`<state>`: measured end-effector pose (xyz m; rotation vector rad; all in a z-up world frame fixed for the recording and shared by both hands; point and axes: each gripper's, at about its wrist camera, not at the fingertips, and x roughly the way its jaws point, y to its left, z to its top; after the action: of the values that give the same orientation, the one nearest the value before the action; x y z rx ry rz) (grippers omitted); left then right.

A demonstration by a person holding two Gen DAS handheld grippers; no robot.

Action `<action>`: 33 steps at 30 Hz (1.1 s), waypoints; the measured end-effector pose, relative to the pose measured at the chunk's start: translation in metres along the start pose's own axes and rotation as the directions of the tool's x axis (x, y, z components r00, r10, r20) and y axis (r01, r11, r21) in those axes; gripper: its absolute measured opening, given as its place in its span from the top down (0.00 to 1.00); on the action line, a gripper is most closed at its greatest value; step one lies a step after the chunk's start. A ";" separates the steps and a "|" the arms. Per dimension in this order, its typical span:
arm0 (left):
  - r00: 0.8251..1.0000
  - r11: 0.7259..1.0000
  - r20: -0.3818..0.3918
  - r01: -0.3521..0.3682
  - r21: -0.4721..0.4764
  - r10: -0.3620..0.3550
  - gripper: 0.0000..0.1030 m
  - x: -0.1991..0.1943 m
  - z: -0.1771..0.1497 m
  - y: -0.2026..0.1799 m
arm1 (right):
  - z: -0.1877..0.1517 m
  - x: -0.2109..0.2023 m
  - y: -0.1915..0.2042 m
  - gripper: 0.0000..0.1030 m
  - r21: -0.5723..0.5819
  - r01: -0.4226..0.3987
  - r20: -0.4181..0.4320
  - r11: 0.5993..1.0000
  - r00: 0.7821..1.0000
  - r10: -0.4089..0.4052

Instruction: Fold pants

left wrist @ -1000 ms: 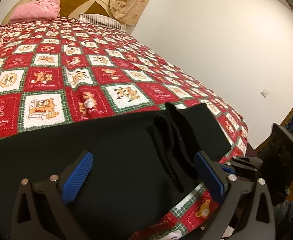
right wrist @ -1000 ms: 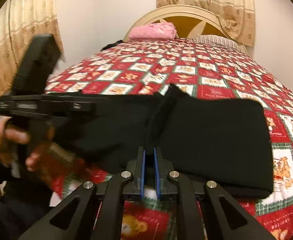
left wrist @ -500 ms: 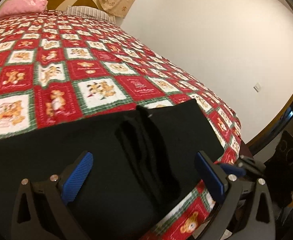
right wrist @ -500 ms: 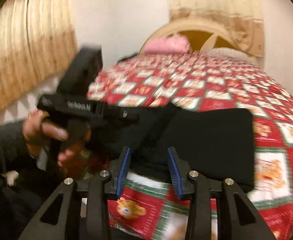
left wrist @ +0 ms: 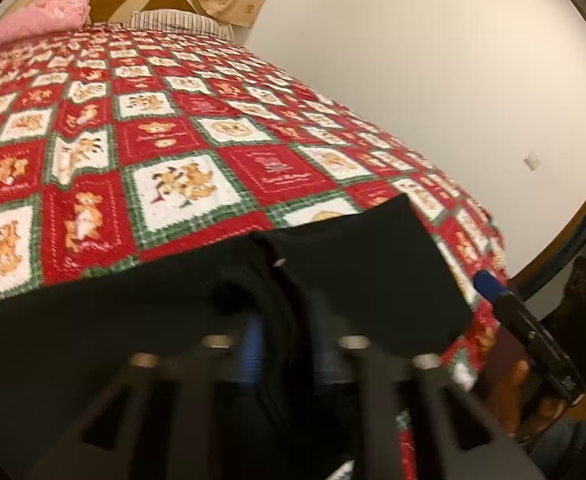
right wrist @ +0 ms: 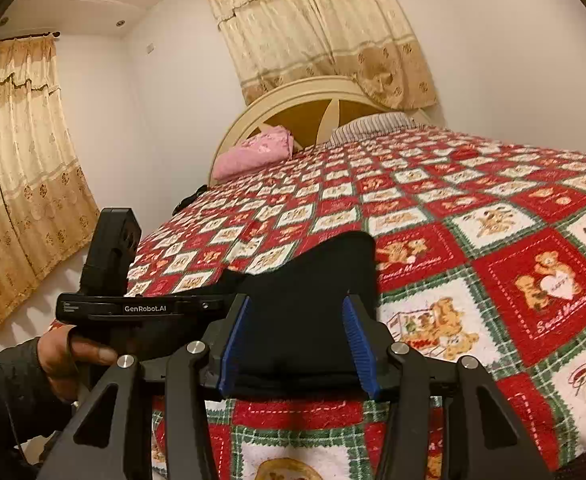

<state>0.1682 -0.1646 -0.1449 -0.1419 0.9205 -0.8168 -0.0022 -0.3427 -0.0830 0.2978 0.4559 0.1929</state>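
Black pants point(left wrist: 373, 272) lie folded across the near edge of the red patchwork quilt point(left wrist: 173, 140). My left gripper point(left wrist: 285, 340), blurred in its own view, is shut on a raised fold in the middle of the pants. In the right wrist view the pants point(right wrist: 313, 280) reach the bed's edge. My right gripper point(right wrist: 297, 344) stands over that end with its jaws opening. Its blue pads point(right wrist: 233, 344) are on either side of the cloth and clear of it. A hand point(right wrist: 77, 352) holds the left gripper's body point(right wrist: 133, 308) at the left.
The quilt point(right wrist: 493, 240) covers the whole bed. A pink pillow point(right wrist: 253, 152) and a striped pillow point(right wrist: 369, 124) lie by the headboard point(right wrist: 313, 108). Curtains point(right wrist: 25, 200) hang on the left, and a plain wall point(left wrist: 433, 80) runs along the bed's right side.
My left gripper went from wide open to shut on the fold in the pants. My right gripper went from shut to open, rolled, and moved sideways along the bed's edge.
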 end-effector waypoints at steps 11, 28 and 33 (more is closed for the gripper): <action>0.997 0.998 0.074 0.038 -0.053 -0.034 0.88 -0.041 0.006 0.000 | 0.002 0.000 -0.015 0.50 0.042 0.051 0.019 0.998 0.998 -0.052; 0.996 0.963 0.088 0.001 -0.271 0.024 0.88 -0.094 -0.007 0.070 | -0.004 0.006 0.000 0.49 -0.030 0.044 -0.005 0.999 0.999 -0.044; 0.994 0.950 0.096 -0.028 -0.311 0.061 0.88 -0.102 -0.012 0.087 | -0.007 0.007 0.007 0.49 -0.070 0.041 -0.007 0.997 0.999 -0.041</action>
<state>0.1741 -0.0314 -0.1242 -0.4320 0.9442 -0.6130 -0.0001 -0.3323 -0.0895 0.2187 0.4625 0.1699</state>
